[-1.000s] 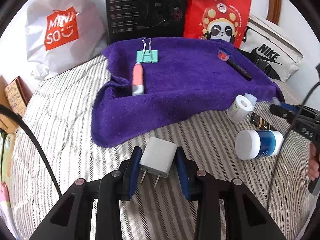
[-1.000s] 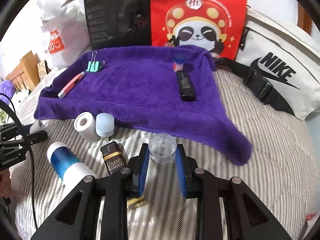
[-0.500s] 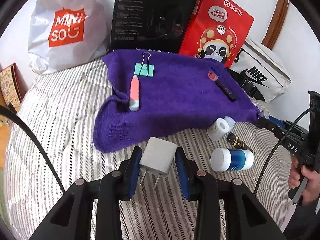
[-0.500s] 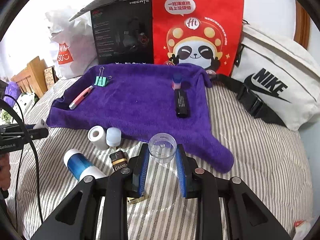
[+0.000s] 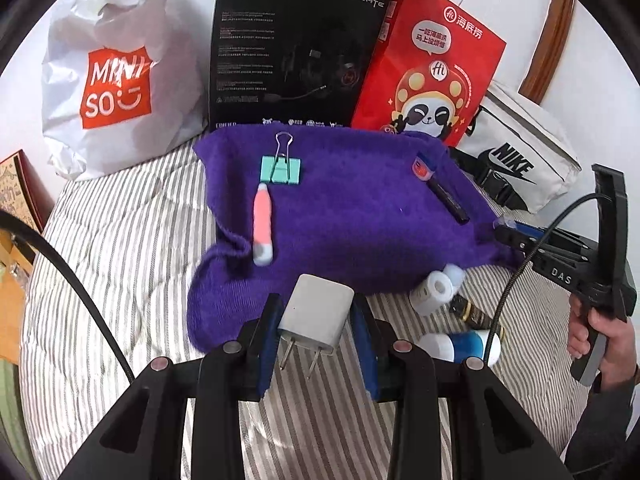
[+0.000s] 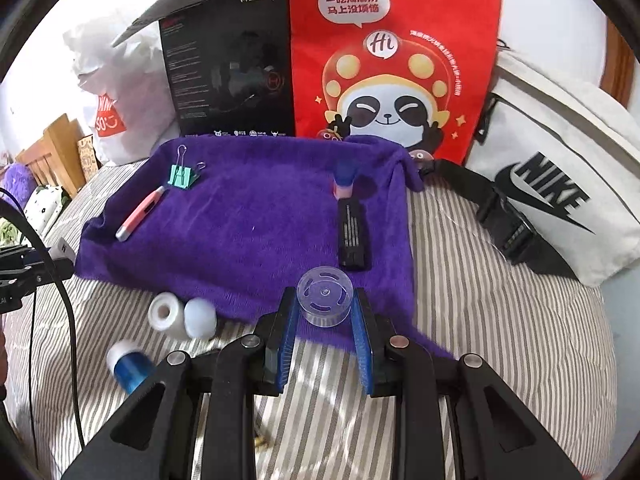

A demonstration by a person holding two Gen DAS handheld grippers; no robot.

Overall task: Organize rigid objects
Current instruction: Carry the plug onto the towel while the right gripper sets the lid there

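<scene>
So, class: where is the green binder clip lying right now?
The green binder clip lies on the purple towel near its far left corner, just beyond the tip of the pink pen, in front of the black box.

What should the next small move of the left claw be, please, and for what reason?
Probably carry the white charger forward over the purple towel and lower it onto a bare patch. The left claw is shut on it above the towel's near edge, and the binder clip, pink tool and black marker already lie there, with free cloth between them.
</scene>
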